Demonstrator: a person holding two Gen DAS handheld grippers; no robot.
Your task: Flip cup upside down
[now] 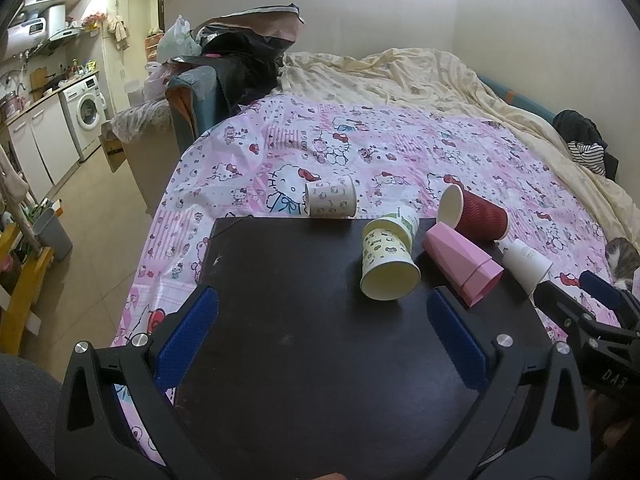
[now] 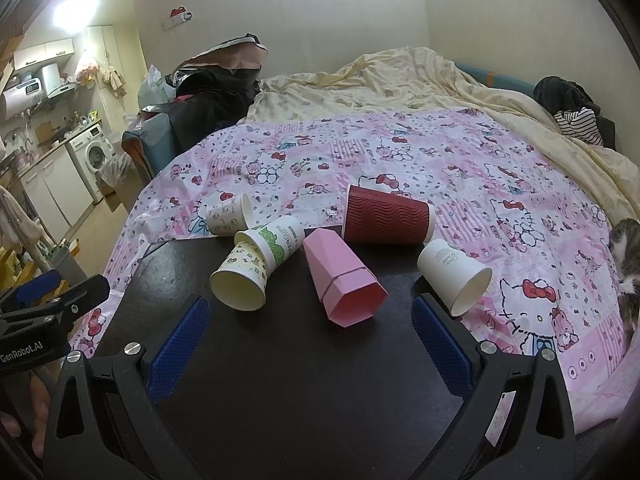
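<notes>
Several cups lie on their sides at the far end of a dark board [image 1: 304, 320] [image 2: 280, 352] on the bed. A cream cartoon-print cup [image 1: 386, 266] [image 2: 242, 276] has its mouth toward me. A green-printed cup [image 1: 406, 220] [image 2: 280, 238] lies behind it. A pink faceted cup [image 1: 460, 264] [image 2: 340, 276], a dark red ribbed cup [image 1: 478, 216] [image 2: 386, 216], a white cup [image 1: 526, 264] [image 2: 454, 274] and a small printed cup [image 1: 330, 200] [image 2: 228, 214] lie nearby. My left gripper [image 1: 322, 320] and right gripper [image 2: 308, 324] are open and empty above the board, short of the cups.
A pink Hello Kitty sheet [image 1: 400, 148] [image 2: 400, 160] covers the bed, with a cream duvet [image 1: 420, 76] behind. A cat [image 1: 624, 260] [image 2: 628, 272] lies at the right edge. The bed's left edge drops to the floor; a kitchen with a washing machine [image 1: 86, 112] is far left.
</notes>
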